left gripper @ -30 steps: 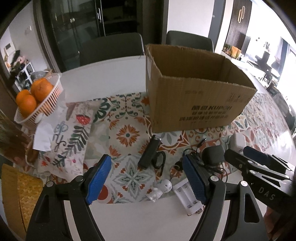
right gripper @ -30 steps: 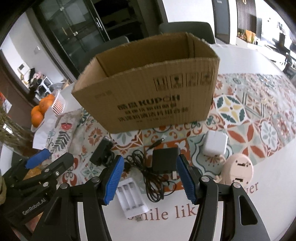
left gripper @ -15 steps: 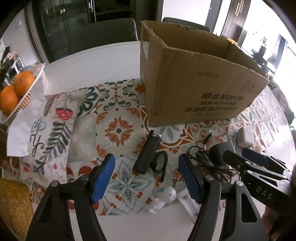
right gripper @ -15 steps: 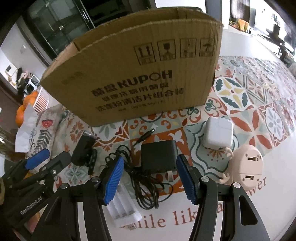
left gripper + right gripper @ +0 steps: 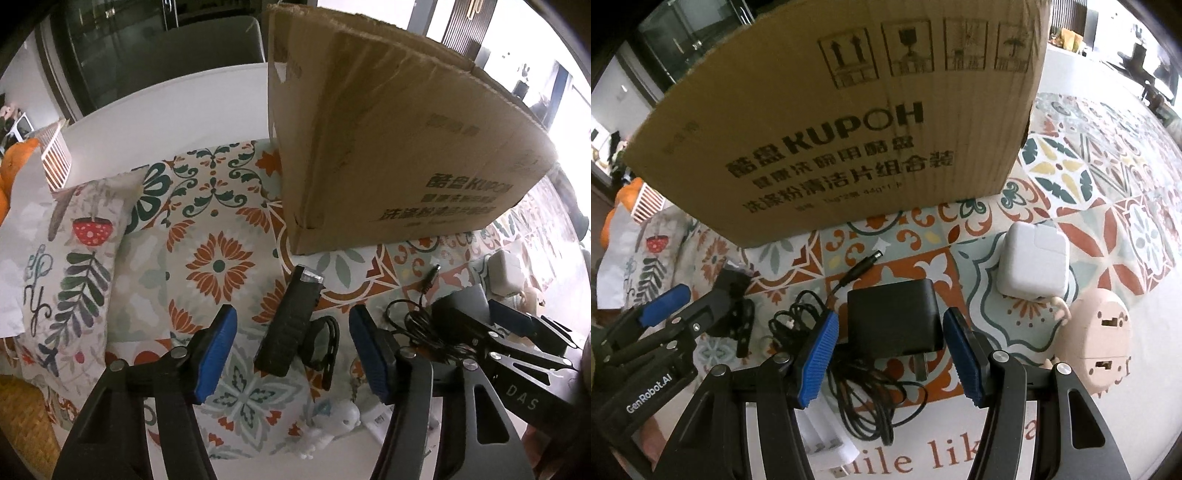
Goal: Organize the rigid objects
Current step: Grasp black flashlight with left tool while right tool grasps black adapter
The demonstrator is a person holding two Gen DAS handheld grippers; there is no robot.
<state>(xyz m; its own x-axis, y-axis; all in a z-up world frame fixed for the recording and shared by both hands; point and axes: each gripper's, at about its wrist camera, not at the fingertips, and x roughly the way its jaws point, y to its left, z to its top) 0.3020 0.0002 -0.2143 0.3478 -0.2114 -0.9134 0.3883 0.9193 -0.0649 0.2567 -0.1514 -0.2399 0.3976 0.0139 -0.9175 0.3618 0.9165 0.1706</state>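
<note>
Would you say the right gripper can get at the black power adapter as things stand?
Probably yes. The right gripper hangs open with the black power adapter between its blue pads, which do not touch it. Nothing lies on top; only its tangled cord sprawls under the left finger.

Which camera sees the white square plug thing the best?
The right wrist view. There the white charger lies whole and clear on the patterned cloth, beside the pink round gadget. In the left wrist view the charger is small, blurry and squeezed at the right edge, so only part of it shows.
</note>
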